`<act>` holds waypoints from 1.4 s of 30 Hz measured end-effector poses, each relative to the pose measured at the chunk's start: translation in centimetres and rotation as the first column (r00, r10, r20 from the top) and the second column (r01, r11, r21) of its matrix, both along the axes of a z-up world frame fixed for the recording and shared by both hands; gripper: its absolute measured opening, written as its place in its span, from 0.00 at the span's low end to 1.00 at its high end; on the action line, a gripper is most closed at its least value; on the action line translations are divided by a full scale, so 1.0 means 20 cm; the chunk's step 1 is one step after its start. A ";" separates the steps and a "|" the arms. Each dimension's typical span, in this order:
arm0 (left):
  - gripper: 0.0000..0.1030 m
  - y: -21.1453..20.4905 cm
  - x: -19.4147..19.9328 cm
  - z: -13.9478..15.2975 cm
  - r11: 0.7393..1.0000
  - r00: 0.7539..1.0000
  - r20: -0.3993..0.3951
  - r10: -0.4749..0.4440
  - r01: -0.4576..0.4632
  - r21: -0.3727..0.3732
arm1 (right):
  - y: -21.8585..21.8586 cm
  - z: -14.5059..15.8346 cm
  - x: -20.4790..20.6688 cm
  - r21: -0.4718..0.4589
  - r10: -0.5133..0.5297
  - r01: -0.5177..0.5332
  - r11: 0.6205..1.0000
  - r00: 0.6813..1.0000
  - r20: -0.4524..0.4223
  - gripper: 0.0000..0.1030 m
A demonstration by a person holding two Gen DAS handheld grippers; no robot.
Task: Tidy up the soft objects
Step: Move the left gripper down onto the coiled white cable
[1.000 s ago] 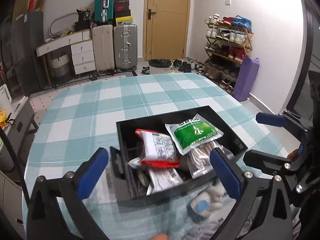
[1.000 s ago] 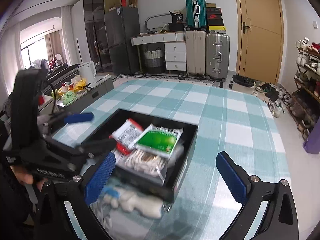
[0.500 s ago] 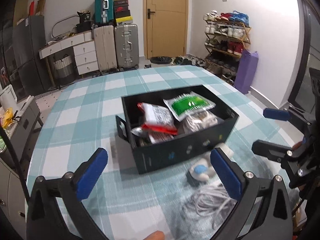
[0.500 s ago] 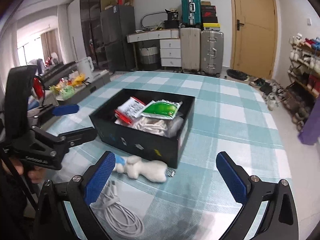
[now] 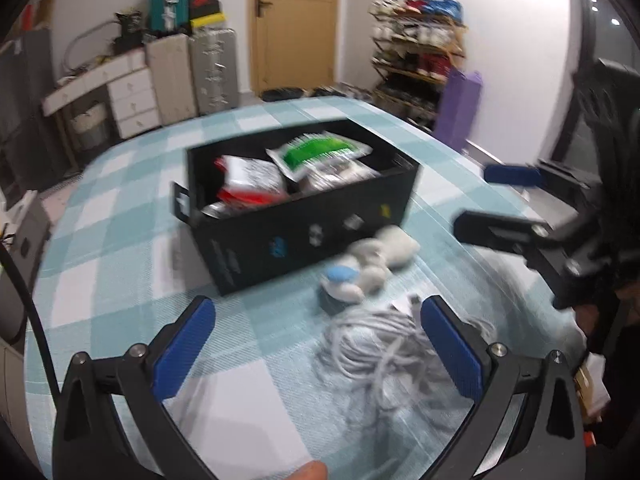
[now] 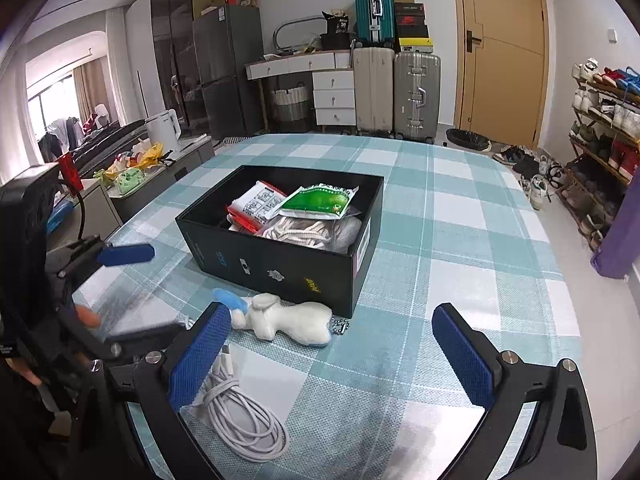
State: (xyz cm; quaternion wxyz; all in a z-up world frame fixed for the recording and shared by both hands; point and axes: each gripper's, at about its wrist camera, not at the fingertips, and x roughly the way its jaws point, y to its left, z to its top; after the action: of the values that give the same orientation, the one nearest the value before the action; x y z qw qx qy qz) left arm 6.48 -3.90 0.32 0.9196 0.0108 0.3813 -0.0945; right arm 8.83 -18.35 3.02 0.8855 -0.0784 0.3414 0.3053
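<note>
A black box (image 6: 280, 258) (image 5: 320, 228) stands on the checked tablecloth, filled with a green packet (image 6: 318, 202) (image 5: 316, 154), a red-and-white packet (image 6: 256, 206) and a bag of white rope (image 6: 304, 232). A white plush toy with a blue ear (image 6: 288, 318) (image 5: 370, 264) lies in front of the box. A coiled white cable (image 6: 244, 420) (image 5: 388, 352) lies nearer me. My left gripper (image 5: 316, 344) is open and empty above the cable. My right gripper (image 6: 332, 348) is open and empty, just behind the plush toy.
The table (image 6: 460, 232) has a teal and white cloth. Behind it stand suitcases (image 6: 396, 92), a white drawer unit (image 6: 334, 98) and a door (image 6: 500, 52). A shoe rack (image 6: 600, 128) and a purple bag (image 6: 620, 236) are at the right.
Both grippers have pulled back from over the box toward the near table edge. The plush toy and the cable have come into full view. Both stay open.
</note>
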 end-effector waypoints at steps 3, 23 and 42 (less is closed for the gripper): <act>1.00 -0.04 -0.02 -0.01 0.999 0.999 -0.015 -0.045 0.045 0.017 | 0.00 -0.01 0.00 -0.004 0.002 -0.002 1.000 1.000 -0.004 0.99; 1.00 -0.19 -0.06 -0.12 0.974 0.983 -0.107 -0.149 0.165 0.154 | 0.02 -0.08 0.04 -0.049 -0.004 0.002 0.999 0.999 -0.040 0.99; 0.87 -0.22 -0.08 -0.15 0.965 0.981 -0.096 -0.168 0.184 0.188 | 0.02 -0.11 0.06 -0.053 0.001 -0.005 0.999 0.998 -0.066 0.99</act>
State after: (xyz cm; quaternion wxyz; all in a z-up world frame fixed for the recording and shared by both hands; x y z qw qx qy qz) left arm 4.80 -8.20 -2.60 0.8860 0.1313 0.4226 -0.1383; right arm 9.98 -17.95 0.81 0.8707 -0.0925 0.3785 0.2999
